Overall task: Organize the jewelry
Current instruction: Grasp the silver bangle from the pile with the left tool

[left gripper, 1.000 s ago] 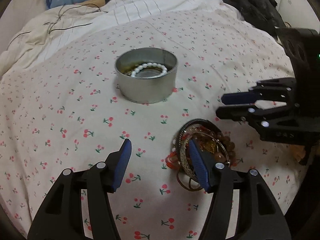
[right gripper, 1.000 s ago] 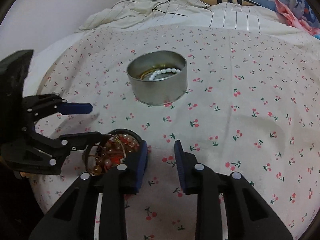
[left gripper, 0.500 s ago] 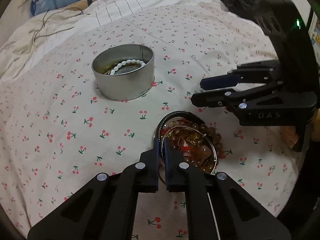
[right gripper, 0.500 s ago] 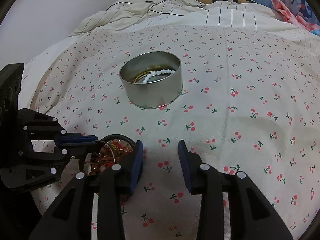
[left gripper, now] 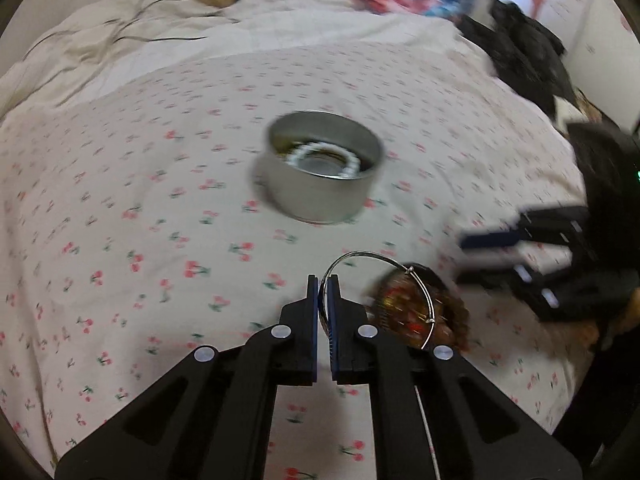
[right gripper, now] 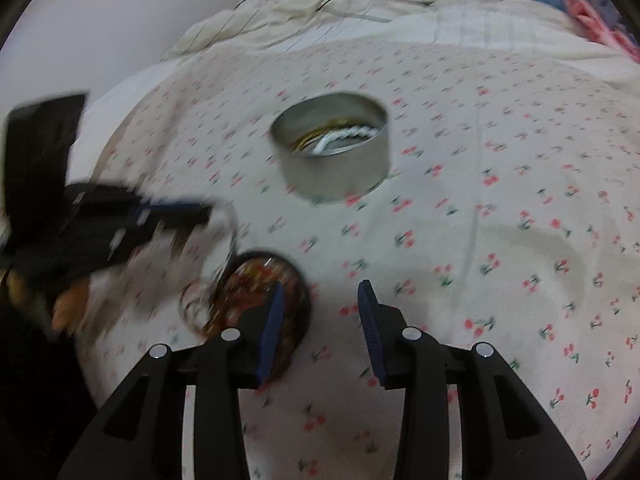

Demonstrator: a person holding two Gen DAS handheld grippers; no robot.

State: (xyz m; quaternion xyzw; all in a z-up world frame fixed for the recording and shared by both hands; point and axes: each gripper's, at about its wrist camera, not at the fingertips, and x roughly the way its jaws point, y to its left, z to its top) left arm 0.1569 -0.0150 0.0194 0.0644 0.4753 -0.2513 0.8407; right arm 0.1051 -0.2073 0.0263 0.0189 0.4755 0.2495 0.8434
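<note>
Cherry-print bedding (left gripper: 120,240) cushions everything as my left gripper (left gripper: 323,284) pinches the thin, stiff, slippery wire bangle (left gripper: 376,258) by its rim above the pile, right gripper (right gripper: 320,296) open, empty.

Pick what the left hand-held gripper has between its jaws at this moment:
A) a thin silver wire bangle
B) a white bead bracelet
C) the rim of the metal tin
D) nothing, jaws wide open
A. In the left wrist view the left hand-held gripper is shut on the thin silver bangle, whose loop arcs over the jewelry pile; the white bead bracelet lies in the tin.
</note>
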